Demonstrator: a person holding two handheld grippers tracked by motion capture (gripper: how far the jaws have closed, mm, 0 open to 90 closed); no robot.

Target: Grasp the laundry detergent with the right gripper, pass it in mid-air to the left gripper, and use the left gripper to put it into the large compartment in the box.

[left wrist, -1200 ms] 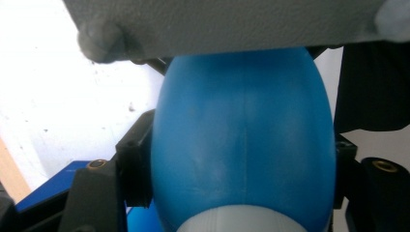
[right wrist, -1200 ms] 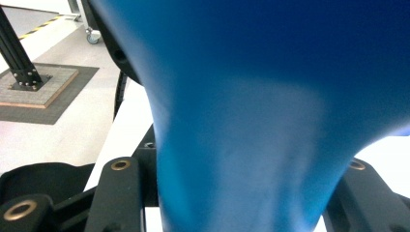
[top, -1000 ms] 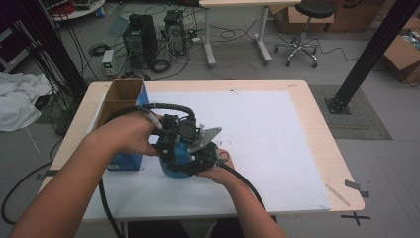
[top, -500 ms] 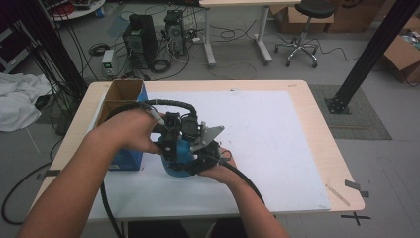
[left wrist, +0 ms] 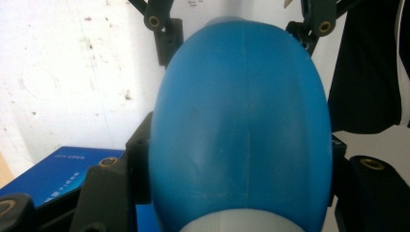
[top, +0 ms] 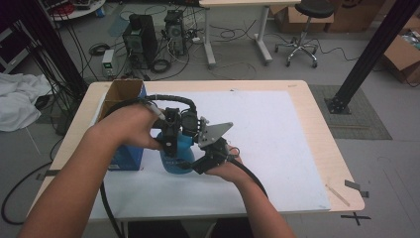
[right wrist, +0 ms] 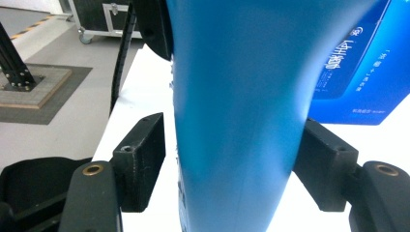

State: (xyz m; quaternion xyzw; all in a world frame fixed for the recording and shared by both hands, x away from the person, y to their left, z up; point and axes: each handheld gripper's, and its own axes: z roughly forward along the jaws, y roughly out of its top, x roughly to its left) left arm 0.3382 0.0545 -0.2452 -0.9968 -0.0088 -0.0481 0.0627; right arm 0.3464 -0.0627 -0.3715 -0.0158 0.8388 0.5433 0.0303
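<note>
We see a blue bottle [top: 177, 151] standing on the white mat [top: 277, 144] near the table's left half, just right of a blue box [top: 126, 157] that lies by an open cardboard box [top: 120, 93]. In the left gripper view the bottle's rounded blue body [left wrist: 241, 125] sits between the two black jaws, and both jaws press against its sides, so the left gripper [top: 171, 141] is clamped on it from above. The person's left hand [top: 130, 126] wraps that gripper.

The right gripper [top: 200, 161] comes in low from the right, held in the right hand [top: 229, 168]. In the right gripper view the bottle [right wrist: 237, 116] stands between its jaws; the right finger [right wrist: 325, 162] lies against the blue wall, while a strip of white mat shows between the left finger [right wrist: 140, 159] and the bottle. These jaws have just been opening and no longer squeeze the bottle.
</note>
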